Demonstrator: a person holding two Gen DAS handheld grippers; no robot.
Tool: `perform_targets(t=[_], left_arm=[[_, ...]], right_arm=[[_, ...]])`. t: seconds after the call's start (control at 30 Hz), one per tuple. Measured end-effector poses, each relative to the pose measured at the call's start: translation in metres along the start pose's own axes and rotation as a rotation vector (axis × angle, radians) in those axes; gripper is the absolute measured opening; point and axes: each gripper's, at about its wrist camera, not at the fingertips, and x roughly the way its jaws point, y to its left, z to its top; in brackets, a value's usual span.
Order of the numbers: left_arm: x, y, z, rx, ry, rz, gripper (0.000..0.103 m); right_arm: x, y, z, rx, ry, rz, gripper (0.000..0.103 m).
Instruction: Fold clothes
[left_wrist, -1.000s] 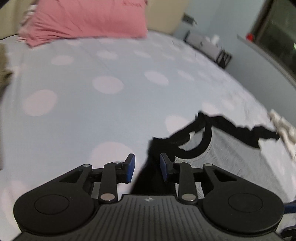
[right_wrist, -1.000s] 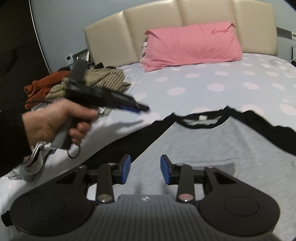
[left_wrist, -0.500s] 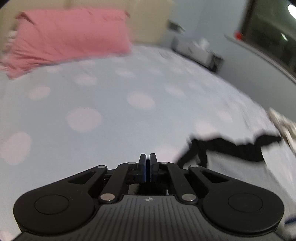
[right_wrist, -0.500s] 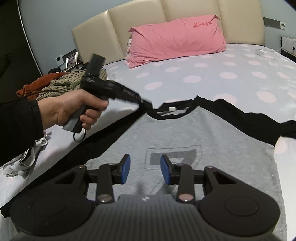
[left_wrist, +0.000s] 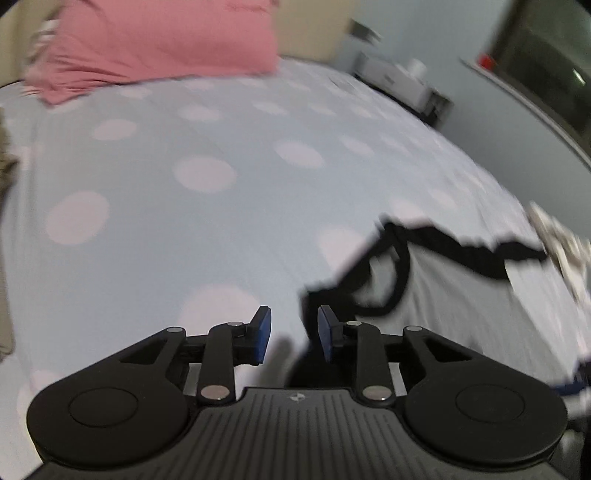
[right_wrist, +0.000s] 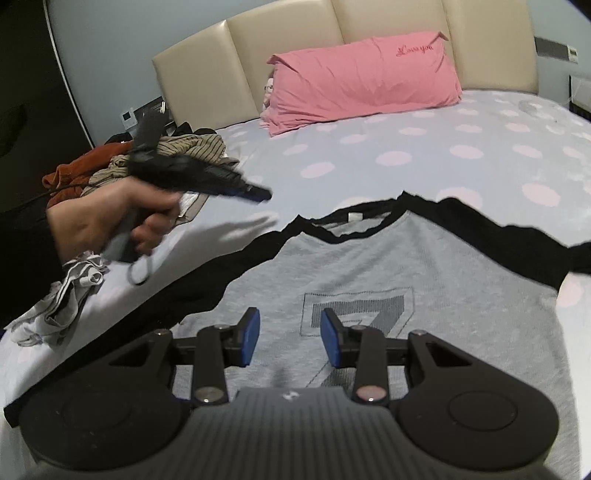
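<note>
A grey knit T-shirt with black sleeves and collar (right_wrist: 424, 280) lies spread flat, front up, on the near part of the dotted pale-blue bedsheet (right_wrist: 406, 147), no fold visible. The left gripper (left_wrist: 291, 330) and right gripper (right_wrist: 290, 334) hover with jaws spread, empty. Folding remains; a heap of crumpled clothes (right_wrist: 162, 155) waits far left.

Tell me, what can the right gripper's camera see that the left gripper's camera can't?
Only the right camera shows the person's hand holding the left gripper above the bed, the pile of clothes behind it, the headboard, and the big number on the shirt's chest. Only the left camera shows the window and the white box by the wall. Both show the pink pillow, the spotted sheet, the grey and black shirt spread flat, and an open gripper, the right gripper holding nothing.
</note>
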Motion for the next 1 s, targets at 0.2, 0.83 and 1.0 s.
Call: perform_targets(t=[0.2, 0.83, 1.0], left_arm=[[0.029, -0.007, 0.000, 0.012, 0.107, -0.006, 0.002], [0.018, 0.019, 0.006, -0.158, -0.025, 0.190, 0.013], [-0.028, 0.016, -0.008, -0.241, -0.128, 0.270, 0.016]], right_arm=[[0.001, 0.017, -0.004, -0.022, 0.006, 0.031, 0.040], [-0.015, 0.022, 0.000, -0.026, 0.000, 0.051, 0.041], [-0.042, 0.029, 0.027, 0.063, -0.044, 0.068, 0.041]])
